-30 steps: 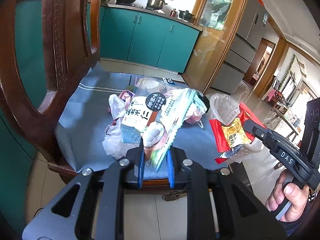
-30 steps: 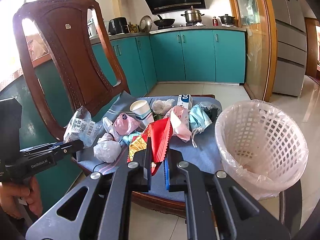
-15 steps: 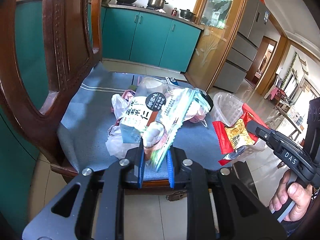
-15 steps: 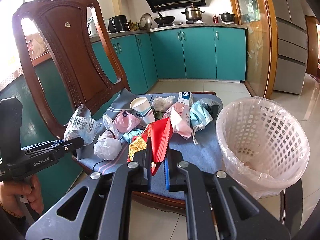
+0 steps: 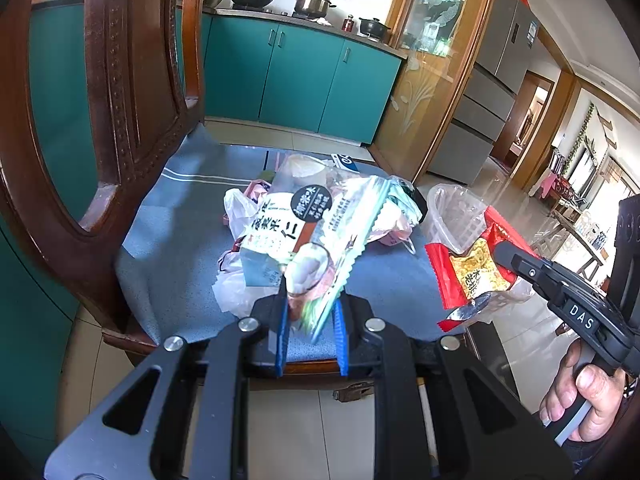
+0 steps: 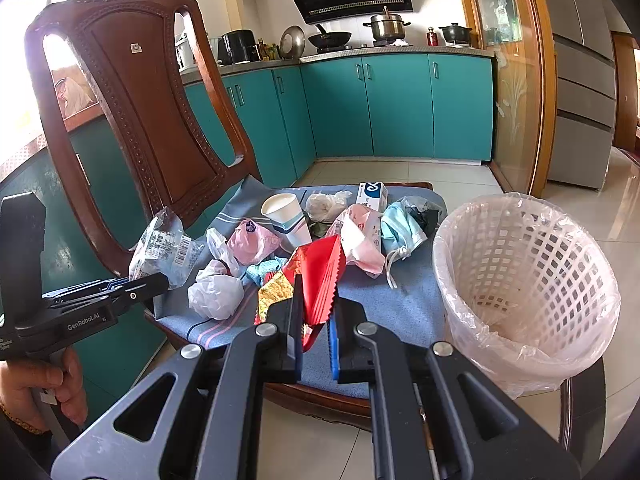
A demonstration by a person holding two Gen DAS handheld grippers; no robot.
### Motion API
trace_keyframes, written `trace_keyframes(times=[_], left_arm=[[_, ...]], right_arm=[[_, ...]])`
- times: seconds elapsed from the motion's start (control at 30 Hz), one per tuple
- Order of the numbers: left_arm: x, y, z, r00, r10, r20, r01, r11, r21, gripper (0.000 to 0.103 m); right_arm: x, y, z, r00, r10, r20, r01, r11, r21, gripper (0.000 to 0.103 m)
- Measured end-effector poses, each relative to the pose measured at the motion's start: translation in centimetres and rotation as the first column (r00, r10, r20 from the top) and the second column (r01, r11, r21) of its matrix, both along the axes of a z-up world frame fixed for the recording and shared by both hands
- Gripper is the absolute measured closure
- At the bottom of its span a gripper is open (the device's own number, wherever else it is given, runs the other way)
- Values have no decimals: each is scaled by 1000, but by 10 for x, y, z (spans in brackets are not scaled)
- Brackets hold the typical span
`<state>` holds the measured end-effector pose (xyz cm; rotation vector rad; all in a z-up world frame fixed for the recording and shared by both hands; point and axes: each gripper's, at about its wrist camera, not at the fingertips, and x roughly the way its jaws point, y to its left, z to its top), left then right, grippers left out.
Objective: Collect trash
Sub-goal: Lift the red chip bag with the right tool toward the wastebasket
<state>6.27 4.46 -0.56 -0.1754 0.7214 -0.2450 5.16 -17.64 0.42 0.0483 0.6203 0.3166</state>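
Left tongs clamped on the clear printed snack bag, held above the blue-cushioned wooden chair seat. Right tongs clamped on the red foil snack wrapper. Versus 1 s ago: both grips unchanged; in the right wrist view the white lattice plastic waste basket with clear liner sits a bit higher, at 3 o'clock of the wrapper. Remaining litter, incl. white paper cup, stays put on the seat
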Motion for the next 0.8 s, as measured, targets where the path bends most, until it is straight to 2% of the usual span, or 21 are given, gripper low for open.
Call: trace_keyframes(times=[0.8], left_arm=[[2,0,-2,1000,-11,-11,11,1000,9,84]], right_arm=[[0,0,0,1000,-1,-1,1,1000,-1,93]])
